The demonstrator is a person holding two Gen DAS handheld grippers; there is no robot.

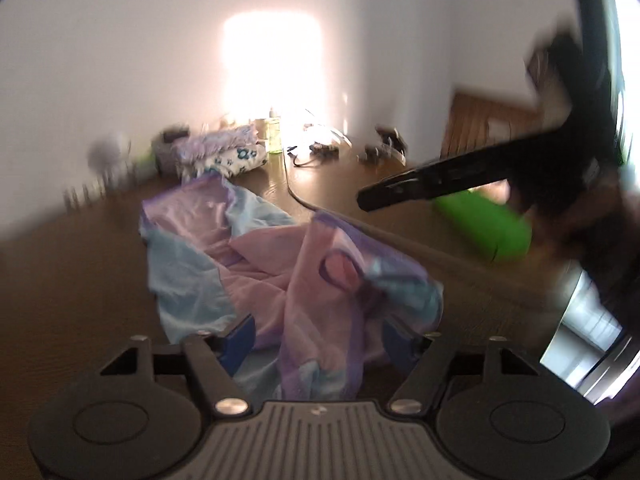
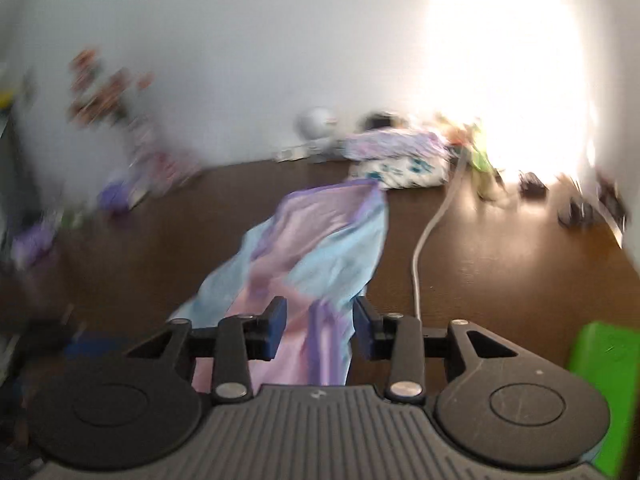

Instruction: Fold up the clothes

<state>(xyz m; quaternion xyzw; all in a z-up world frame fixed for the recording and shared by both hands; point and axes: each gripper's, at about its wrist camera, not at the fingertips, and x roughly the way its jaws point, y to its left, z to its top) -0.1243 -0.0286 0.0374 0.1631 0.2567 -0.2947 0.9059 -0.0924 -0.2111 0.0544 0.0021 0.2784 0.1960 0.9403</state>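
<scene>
Lying crumpled on the dark wood surface (image 1: 80, 248) is a pink/blue/purple garment (image 1: 256, 256), stretched lengthwise w/ its near end bunched between both tools. Left gripper (image 1: 318, 334) fingers are seen spread wide, cloth between but not pinched. Right gripper (image 2: 320, 330) fingers are parted approx. halfway, fabric in the gap, pads not pressed on it. Folded clothes (image 2: 396, 156) are stacked at the far wall, beside a white cable (image 2: 420, 248).
</scene>
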